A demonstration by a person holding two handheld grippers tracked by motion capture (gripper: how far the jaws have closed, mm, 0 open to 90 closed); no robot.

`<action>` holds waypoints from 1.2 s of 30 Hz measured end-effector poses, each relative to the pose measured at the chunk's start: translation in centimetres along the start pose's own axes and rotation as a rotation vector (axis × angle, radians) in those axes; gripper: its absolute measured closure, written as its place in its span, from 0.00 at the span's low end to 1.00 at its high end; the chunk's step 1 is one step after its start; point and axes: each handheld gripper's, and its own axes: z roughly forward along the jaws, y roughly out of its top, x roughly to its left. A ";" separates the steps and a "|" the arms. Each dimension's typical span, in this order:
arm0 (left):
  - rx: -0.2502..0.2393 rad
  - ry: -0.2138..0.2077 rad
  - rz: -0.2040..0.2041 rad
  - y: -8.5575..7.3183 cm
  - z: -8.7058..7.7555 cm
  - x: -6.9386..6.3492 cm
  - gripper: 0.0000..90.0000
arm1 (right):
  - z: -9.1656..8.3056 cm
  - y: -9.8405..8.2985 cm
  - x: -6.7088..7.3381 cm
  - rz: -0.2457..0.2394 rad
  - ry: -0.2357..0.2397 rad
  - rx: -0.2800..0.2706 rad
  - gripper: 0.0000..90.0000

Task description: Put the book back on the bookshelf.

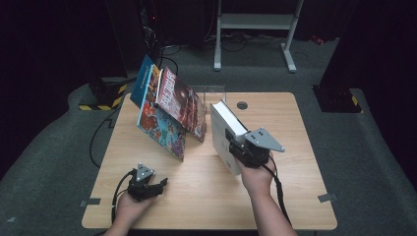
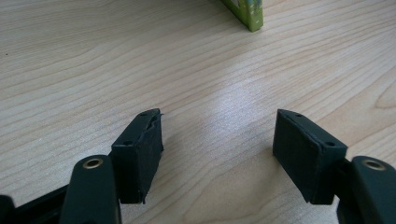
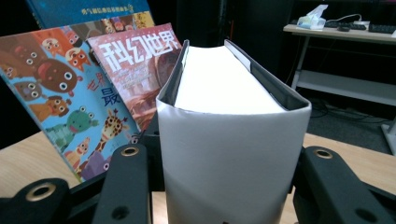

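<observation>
— Currently, which step is in hand?

— Shelving, by my reading. The right gripper (image 1: 235, 142) has its jaws clamped on the spine of a thick white book (image 1: 223, 132), held tilted above the table (image 1: 275, 196), just right of the leaning row. In the right gripper view the white book (image 3: 233, 154) sits squarely between the two jaws, page block facing up and away.

— And the row itself?

— Three items lean left against one another: a blue book (image 1: 142, 81) at the back, a cartoon animal book (image 1: 160, 125) and a red magazine (image 1: 182, 103) in front. A clear bookend (image 1: 212, 91) stands behind them, near the table's far edge.

— The other hand?

— The left gripper (image 1: 160, 184) rests low at the near left of the table, jaws apart and holding nothing; its own view shows bare wood between them and a green book corner (image 2: 247, 14) farther off.

— What does the next move call for?

— In my judgement, swinging the white book left and lowering it on its bottom edge beside the magazine, matching the lean. Risk noted: a nudge could slide the row, so the idle left gripper may need to brace it.
</observation>
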 end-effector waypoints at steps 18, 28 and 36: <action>0.002 0.007 -0.014 0.0 0.0 0.1 0.35 | 2.9 1.5 -0.5 0.020 -0.033 -0.027 0.60; 0.008 0.013 -0.005 0.0 0.0 0.0 0.33 | 5.0 2.1 -0.4 0.024 -0.041 -0.016 0.60; 0.008 0.012 0.000 0.0 0.0 -0.1 0.32 | 6.9 2.3 -0.3 0.017 -0.066 -0.006 0.60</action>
